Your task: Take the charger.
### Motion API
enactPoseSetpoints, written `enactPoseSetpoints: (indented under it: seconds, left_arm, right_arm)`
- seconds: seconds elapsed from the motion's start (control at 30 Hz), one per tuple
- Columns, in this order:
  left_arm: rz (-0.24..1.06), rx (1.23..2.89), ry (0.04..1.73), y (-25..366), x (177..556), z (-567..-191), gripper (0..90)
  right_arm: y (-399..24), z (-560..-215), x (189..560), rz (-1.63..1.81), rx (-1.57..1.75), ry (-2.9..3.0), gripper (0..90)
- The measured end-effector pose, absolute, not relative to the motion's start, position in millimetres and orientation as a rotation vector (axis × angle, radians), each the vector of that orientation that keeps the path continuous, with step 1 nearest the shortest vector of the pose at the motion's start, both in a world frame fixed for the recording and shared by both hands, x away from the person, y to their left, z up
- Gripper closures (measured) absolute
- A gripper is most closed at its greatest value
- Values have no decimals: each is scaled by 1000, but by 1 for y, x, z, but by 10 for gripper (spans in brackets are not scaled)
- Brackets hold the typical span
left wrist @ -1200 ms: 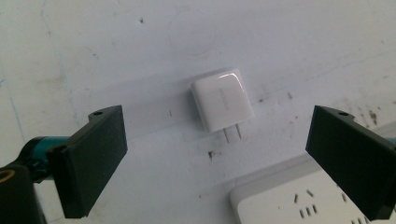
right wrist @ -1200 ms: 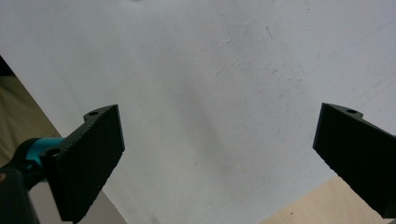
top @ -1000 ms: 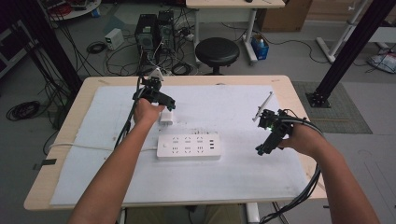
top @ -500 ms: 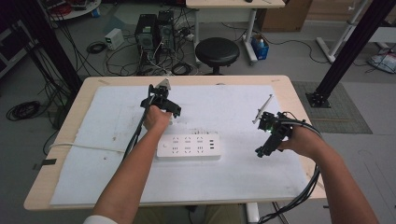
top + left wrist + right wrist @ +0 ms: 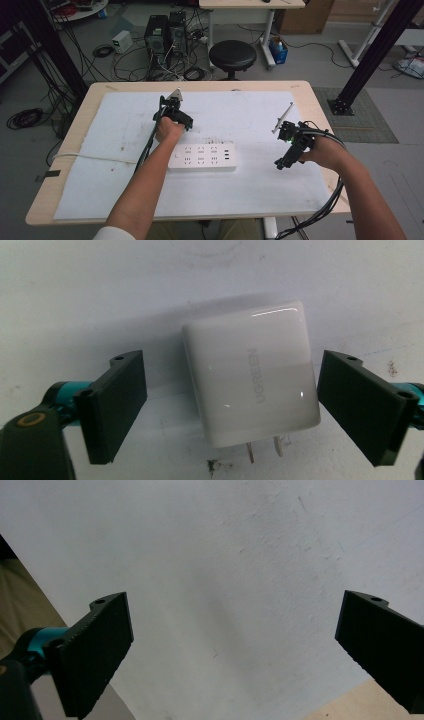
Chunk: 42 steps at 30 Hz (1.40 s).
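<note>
White sheet over the wooden tabletop [image 5: 65, 197]; cables, a black stool and PC towers on the floor behind. No containers on the sheet, just a white power strip [image 5: 202, 157] near the middle w/ every socket bare.

Left gripper [image 5: 175, 114] sits at the far side of the strip, hand over the white charger [image 5: 251, 375]. The charger lies flat on the sheet, prongs [image 5: 263, 452] pointing back toward me. My left fingers [image 5: 116, 407] straddle it and have just been closing in, but gaps show on both sides, so nothing gripped yet.

Right gripper [image 5: 292, 147] hovers off to the right above bare sheet, fingers [image 5: 95, 652] spread wide, holding nothing.

Risks, imo: charger is glossy w/ rounded edges, so it may twist or squirt out if one pad lands first. It sits slightly skewed between the pads, so the pinch could catch corners, not flat sides. Grabbing too near the prongs may block plugging in at the strip.
</note>
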<state>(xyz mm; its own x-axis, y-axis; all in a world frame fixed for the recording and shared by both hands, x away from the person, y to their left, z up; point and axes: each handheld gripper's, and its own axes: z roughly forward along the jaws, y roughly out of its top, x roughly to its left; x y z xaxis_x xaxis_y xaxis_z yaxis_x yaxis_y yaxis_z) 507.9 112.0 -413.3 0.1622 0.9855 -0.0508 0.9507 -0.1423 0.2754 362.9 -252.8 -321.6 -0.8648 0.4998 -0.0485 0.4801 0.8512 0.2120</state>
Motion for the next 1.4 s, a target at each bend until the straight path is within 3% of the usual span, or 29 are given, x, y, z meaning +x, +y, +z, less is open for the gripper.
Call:
enactPoseSetpoints:
  seconds: [0.2, 0.37, 0.47, 0.8, 1.4]
  left_arm:
    - [179, 2196, 1859, 113, 508, -414, 260]
    - [185, 2207, 1844, 113, 508, -414, 283]
    - [199, 2193, 1820, 116, 506, -412, 412]
    - [206, 2220, 1753, 122, 503, -408, 424]
    - [241, 2227, 1394, 159, 465, -347, 424]
  right_arm:
    - [-253, -323, 364, 301, 765, 2929, 13]
    - [-255, -323, 365, 302, 767, 2923, 13]
    - [-256, -323, 364, 304, 778, 2919, 14]
    - [-258, -324, 364, 298, 790, 2914, 14]
    - [-263, -320, 357, 296, 844, 2869, 14]
